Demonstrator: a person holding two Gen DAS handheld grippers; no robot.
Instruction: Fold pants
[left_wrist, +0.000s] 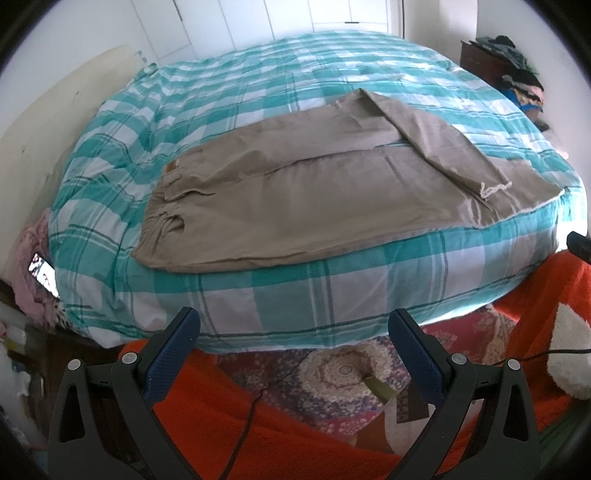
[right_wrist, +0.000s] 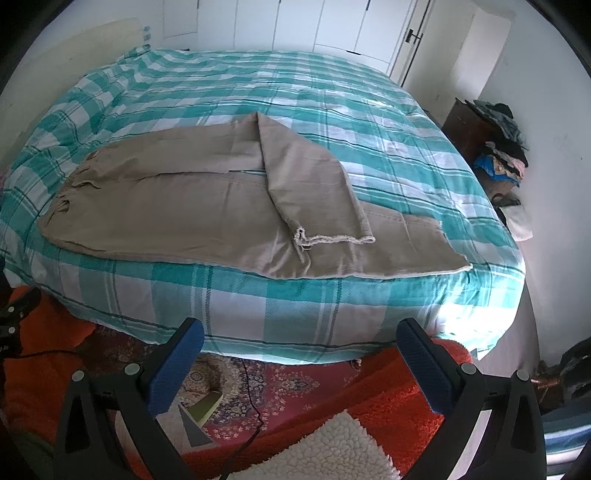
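Observation:
Beige pants (left_wrist: 314, 184) lie flat on the bed's teal-and-white checked cover (left_wrist: 258, 92), waistband to the left, legs to the right. The far leg is folded back diagonally over the near leg, its frayed hem (left_wrist: 496, 189) on top. The pants show likewise in the right wrist view (right_wrist: 207, 210), with the folded hem (right_wrist: 332, 239) near the middle. My left gripper (left_wrist: 293, 325) is open and empty, held off the bed's near edge, apart from the pants. My right gripper (right_wrist: 301, 334) is open and empty, also short of the bed.
A red patterned rug (left_wrist: 332, 384) and orange fleece blanket (left_wrist: 229, 413) lie below the bed edge, with a black cable (left_wrist: 247, 417). A pile of clothes on a dark cabinet (right_wrist: 498, 147) stands at the right wall. A lit phone (left_wrist: 43, 274) lies at the bed's left side.

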